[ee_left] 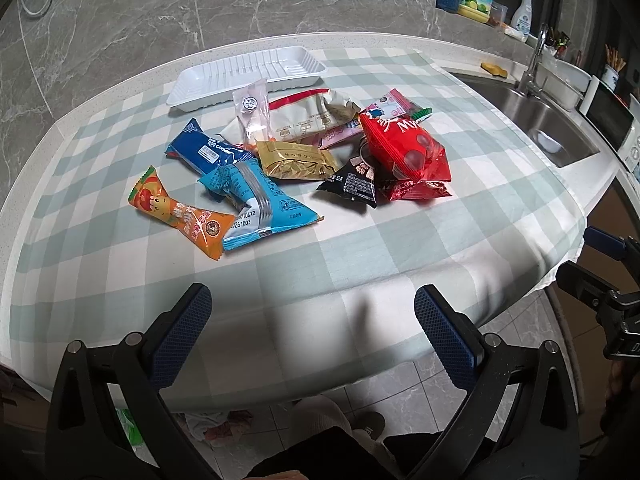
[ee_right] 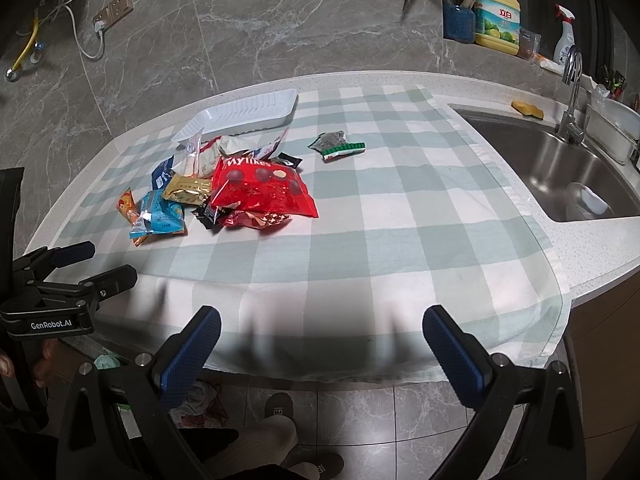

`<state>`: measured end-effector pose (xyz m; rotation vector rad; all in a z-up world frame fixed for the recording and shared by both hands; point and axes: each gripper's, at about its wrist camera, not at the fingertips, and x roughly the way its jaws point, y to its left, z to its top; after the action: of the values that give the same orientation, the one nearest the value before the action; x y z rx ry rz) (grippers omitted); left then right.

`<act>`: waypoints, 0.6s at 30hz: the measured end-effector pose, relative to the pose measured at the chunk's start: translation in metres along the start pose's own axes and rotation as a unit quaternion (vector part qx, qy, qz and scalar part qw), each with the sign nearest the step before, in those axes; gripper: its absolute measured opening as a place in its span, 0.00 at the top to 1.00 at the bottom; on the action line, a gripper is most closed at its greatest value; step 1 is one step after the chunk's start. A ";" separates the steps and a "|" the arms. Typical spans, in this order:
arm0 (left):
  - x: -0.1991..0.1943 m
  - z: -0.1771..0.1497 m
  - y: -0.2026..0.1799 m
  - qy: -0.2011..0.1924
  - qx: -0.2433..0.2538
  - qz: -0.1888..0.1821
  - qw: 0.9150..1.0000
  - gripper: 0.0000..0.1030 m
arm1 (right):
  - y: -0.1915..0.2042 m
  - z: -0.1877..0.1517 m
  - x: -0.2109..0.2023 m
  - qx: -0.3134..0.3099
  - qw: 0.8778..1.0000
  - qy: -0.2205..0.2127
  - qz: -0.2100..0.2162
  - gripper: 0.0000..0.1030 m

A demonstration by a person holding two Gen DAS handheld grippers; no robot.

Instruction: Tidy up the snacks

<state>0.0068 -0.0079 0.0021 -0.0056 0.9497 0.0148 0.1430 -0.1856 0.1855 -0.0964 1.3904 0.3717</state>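
A heap of snack packets lies on the checked cloth (ee_left: pixel 360 232): an orange packet (ee_left: pixel 180 212), a light blue one (ee_left: pixel 260 204), a dark blue one (ee_left: pixel 208 152), a gold one (ee_left: pixel 296 162), a black one (ee_left: pixel 354 182) and a large red bag (ee_left: pixel 408 148) (ee_right: pixel 260 192). An empty white tray (ee_left: pixel 248 74) (ee_right: pixel 244 114) stands behind the heap. A small green packet (ee_right: pixel 336 146) lies apart to the right. My left gripper (ee_left: pixel 312 316) and right gripper (ee_right: pixel 320 340) are both open and empty, at the near table edge, short of the heap.
A steel sink (ee_right: pixel 560 168) with a tap (ee_right: pixel 572 92) is set in the counter at right. A yellow sponge (ee_right: pixel 528 110), a detergent jug (ee_right: pixel 498 12) and a spray bottle (ee_right: pixel 564 36) stand at the back. The marble wall is behind the table.
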 end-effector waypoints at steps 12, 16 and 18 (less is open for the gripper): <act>0.001 0.000 -0.001 -0.001 0.000 0.001 1.000 0.00 | 0.002 0.000 0.001 0.000 1.000 0.000 0.000 0.00; 0.001 0.000 -0.001 -0.002 0.000 0.001 1.000 0.00 | 0.003 0.000 0.001 0.000 1.000 0.000 0.000 0.00; 0.000 0.000 0.000 -0.001 0.000 0.001 1.000 0.00 | 0.003 0.000 0.001 0.000 1.000 0.000 0.001 0.00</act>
<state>0.0073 -0.0084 0.0019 -0.0045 0.9477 0.0170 0.1426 -0.1829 0.1849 -0.0950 1.3903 0.3720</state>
